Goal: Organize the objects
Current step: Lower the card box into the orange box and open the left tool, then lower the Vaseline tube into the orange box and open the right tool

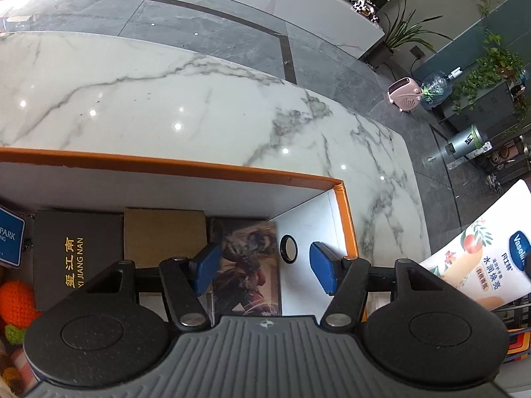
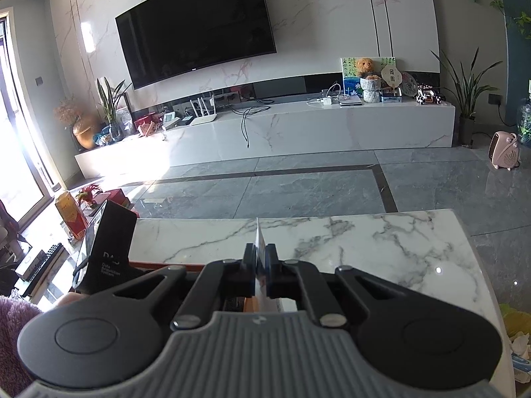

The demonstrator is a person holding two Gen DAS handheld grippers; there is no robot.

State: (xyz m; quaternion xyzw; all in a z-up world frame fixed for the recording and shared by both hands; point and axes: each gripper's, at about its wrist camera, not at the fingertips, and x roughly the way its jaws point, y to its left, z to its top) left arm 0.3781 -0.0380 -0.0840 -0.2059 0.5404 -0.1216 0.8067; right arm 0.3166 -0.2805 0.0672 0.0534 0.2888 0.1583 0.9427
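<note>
My left gripper (image 1: 264, 267) is open and empty, hovering over an orange-rimmed white box (image 1: 186, 167) on the marble table (image 1: 199, 99). Inside the box lie a black case with gold lettering (image 1: 74, 258), a brown cardboard box (image 1: 164, 235), an illustrated card pack (image 1: 250, 268) and a small black ring (image 1: 288, 248). A white Vaseline tube (image 1: 478, 252) shows at the right, outside the box. My right gripper (image 2: 261, 262) is shut on that tube, seen edge-on (image 2: 259, 242), above the table (image 2: 332, 242).
An orange knitted toy (image 1: 16, 301) and a blue tag (image 1: 10, 238) lie at the box's left end. The left gripper's black body (image 2: 111, 248) is at the right view's left. Yellow items (image 2: 516, 325) sit at the table's right edge. Grey floor lies beyond.
</note>
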